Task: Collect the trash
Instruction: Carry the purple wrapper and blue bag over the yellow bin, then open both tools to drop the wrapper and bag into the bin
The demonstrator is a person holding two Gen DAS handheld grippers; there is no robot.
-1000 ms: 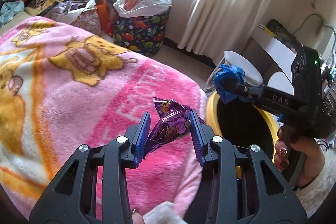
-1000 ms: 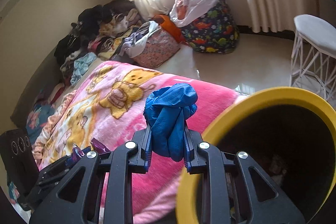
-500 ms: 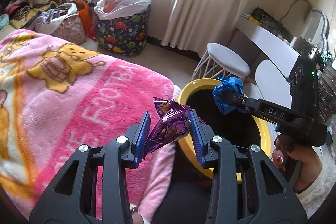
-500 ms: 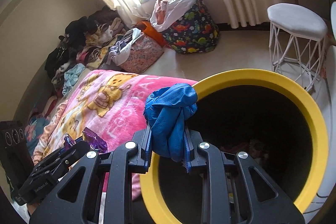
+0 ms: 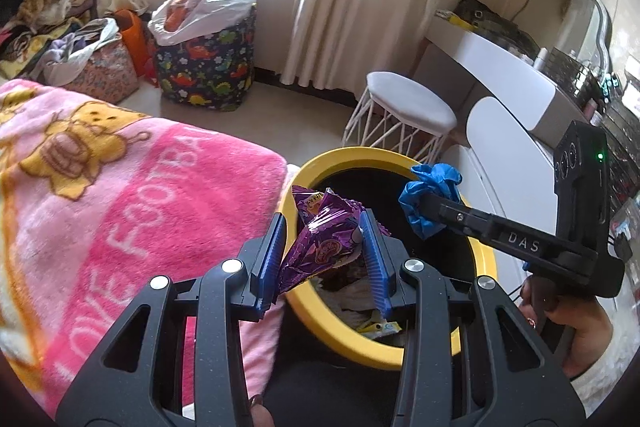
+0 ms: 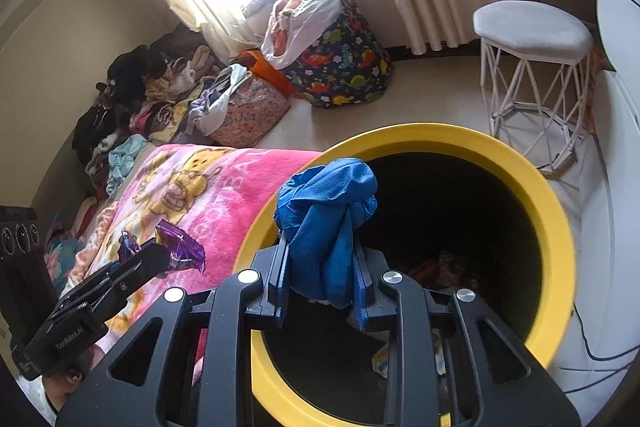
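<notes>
Right gripper [image 6: 320,287] jaws opening around blue glove [image 6: 328,219], over yellow bin [image 6: 556,211]; left gripper [image 5: 324,259] clamps purple wrapper [image 5: 320,243] at bin's 9 o'clock rim—we should centre before releasing.

Pink blanket [image 5: 120,211], white stool [image 5: 408,107], dinosaur-print laundry bag [image 5: 208,67]

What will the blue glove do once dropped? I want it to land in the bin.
The blue glove looks limp: it droops in folds between the right gripper, whose jaws are opening. It probably weighs little, so it should fall softly, perhaps clinging to a pad. It hangs over the yellow bin, so it likely lands inside.
</notes>
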